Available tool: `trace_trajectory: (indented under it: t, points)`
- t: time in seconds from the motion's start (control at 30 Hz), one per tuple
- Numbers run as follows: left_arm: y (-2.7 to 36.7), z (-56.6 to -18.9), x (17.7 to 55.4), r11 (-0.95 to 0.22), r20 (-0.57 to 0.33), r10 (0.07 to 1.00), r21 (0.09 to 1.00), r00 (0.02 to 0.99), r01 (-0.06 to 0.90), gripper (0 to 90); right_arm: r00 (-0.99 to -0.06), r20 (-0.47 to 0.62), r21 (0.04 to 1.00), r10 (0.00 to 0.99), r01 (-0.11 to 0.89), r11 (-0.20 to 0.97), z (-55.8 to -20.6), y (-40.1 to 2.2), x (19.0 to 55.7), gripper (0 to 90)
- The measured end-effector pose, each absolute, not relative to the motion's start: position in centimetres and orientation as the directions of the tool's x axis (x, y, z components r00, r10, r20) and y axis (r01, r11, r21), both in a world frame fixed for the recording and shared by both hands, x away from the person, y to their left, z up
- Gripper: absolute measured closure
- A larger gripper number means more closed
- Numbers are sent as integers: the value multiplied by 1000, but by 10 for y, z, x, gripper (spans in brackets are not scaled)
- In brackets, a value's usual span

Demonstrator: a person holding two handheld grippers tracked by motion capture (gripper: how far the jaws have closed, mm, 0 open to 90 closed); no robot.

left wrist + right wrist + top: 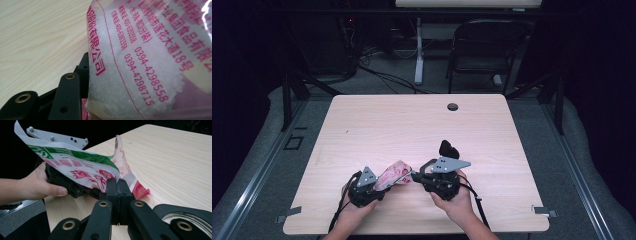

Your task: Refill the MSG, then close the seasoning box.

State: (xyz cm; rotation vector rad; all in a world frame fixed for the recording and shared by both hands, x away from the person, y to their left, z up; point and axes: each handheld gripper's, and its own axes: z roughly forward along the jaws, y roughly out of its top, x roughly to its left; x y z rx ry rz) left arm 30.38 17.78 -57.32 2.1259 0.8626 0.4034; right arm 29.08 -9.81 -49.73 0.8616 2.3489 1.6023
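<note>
Bag (393, 175) of white crystals held off the table (377, 125) near front edge, between both grippers. L gripper (373, 188) clamped on one end, R gripper (117, 191) pinched shut on the other. Black object (449, 149) just behind R gripper; chair (484, 47) beyond table.

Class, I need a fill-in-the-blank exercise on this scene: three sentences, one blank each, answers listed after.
1. The plastic bag is held between ____ grippers.
2. Through the clear plastic, the bag's contents look ____ in colour.
3. The right gripper has its fingers ____ on the bag's edge.

Missing words: two; white; shut
</note>
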Motion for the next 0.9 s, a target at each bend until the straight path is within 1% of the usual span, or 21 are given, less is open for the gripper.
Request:
trace_trajectory:
  t: [0.3, 0.4, 0.43, 0.5, 0.9]
  points:
    - [178, -567, 302, -480, 53, 700, 774, 712, 414, 578, -816, 187, 896, 546, 369, 245, -499, -102, 291, 900]
    - [179, -566, 302, -483, 64, 705, 773, 707, 412, 579, -816, 192, 894, 545, 375, 245, -500, -103, 290, 788]
    - [180, -565, 303, -493, 85, 710, 769, 699, 407, 580, -819, 181, 895, 545, 367, 253, -500, -106, 288, 724]
    - [180, -565, 303, -494, 94, 716, 768, 692, 407, 579, -822, 178, 900, 541, 358, 247, -499, -110, 286, 706]
    - [182, -558, 301, -507, 144, 722, 775, 676, 377, 580, -802, 160, 907, 575, 349, 235, -496, -134, 277, 692]
